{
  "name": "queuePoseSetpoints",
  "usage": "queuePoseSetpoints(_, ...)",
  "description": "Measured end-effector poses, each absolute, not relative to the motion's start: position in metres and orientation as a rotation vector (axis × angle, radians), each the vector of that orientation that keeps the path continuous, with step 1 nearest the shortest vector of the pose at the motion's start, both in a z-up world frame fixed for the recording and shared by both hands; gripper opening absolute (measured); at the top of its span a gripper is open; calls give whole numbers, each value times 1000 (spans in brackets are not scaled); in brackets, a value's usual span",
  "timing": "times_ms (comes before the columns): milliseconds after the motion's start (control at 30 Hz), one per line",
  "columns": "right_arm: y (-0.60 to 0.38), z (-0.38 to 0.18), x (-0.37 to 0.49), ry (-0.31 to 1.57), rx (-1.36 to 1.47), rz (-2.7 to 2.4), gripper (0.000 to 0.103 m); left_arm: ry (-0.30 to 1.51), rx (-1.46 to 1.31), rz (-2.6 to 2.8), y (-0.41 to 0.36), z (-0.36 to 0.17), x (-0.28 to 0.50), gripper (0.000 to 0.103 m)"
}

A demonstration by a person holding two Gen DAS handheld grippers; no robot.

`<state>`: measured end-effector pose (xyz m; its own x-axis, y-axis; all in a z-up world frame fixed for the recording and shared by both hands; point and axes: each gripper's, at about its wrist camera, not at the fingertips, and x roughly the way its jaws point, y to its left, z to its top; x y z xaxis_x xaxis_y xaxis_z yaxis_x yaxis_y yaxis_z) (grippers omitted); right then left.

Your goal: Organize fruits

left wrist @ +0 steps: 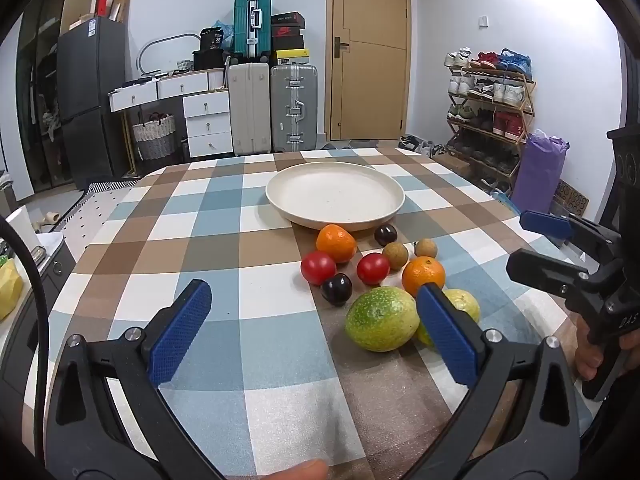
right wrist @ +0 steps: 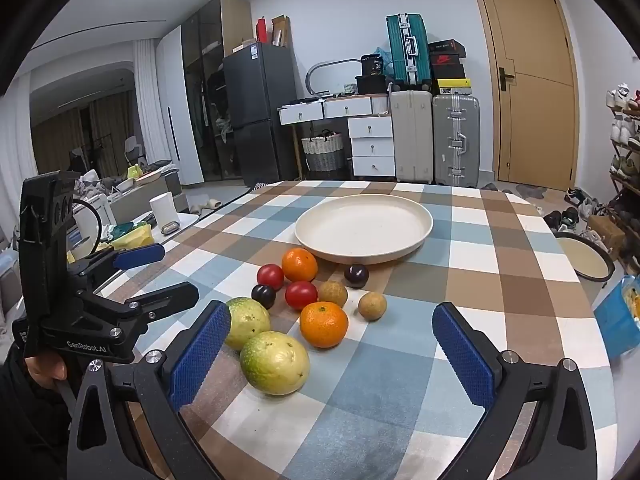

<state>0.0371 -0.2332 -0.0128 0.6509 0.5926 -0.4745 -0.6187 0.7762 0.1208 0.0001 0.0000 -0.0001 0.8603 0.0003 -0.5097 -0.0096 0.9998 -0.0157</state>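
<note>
A cream plate sits on the checked tablecloth with nothing in it. In front of it lie several fruits: two oranges, two red tomatoes, two dark plums, two brown longans and two green-yellow guavas. My left gripper is open and empty, just left of the guavas. My right gripper is open and empty, with a guava and an orange ahead between its fingers.
The table's right edge drops to a shoe rack and a purple bag. A basin and a blue bag sit beyond the right edge. Suitcases, drawers and a door stand behind.
</note>
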Motion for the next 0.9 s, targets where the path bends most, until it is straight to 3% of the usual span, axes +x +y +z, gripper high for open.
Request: queuePoseSetpoints(900, -233, -13, 37, 523, -49, 695, 103, 534, -23, 7, 0, 0, 0, 102)
